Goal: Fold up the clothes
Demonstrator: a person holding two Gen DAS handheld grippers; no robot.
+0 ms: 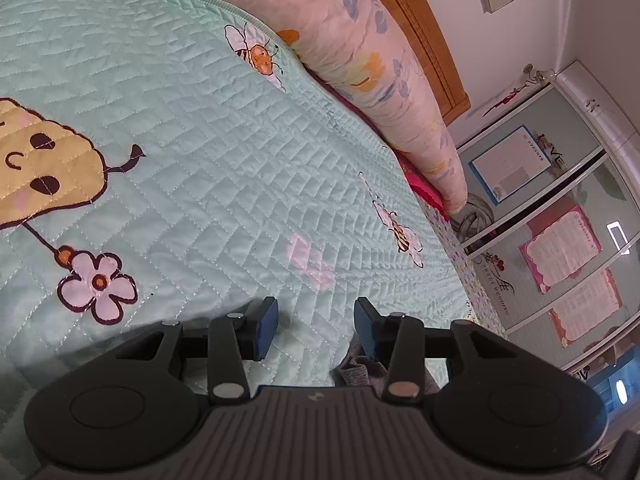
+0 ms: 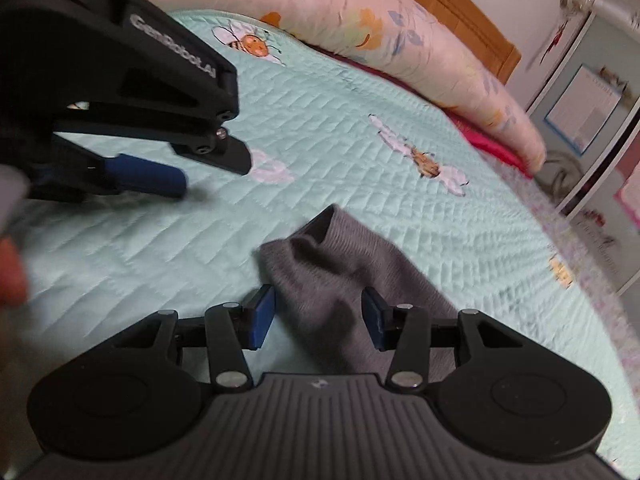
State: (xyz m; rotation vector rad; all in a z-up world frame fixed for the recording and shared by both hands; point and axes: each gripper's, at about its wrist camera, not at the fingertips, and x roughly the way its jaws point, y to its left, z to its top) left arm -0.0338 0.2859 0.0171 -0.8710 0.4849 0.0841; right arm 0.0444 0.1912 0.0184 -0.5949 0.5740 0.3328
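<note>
A grey knit garment (image 2: 340, 272) lies bunched on the mint quilted bedspread (image 2: 360, 140). My right gripper (image 2: 318, 322) is open, its jaws wide apart, hovering just over the garment's near part. In the left wrist view only a small grey edge of the garment (image 1: 358, 370) shows beside the right finger. My left gripper (image 1: 316, 326) is open and empty above the bedspread (image 1: 200, 140). It also shows from the side in the right wrist view (image 2: 168, 172), at the upper left of the garment.
A long floral pillow (image 1: 380, 60) lies along the wooden headboard (image 1: 424, 36) at the far side. A wardrobe with papers stuck on it (image 1: 560, 220) stands past the bed's right edge. A red cloth (image 2: 492, 148) shows under the pillow.
</note>
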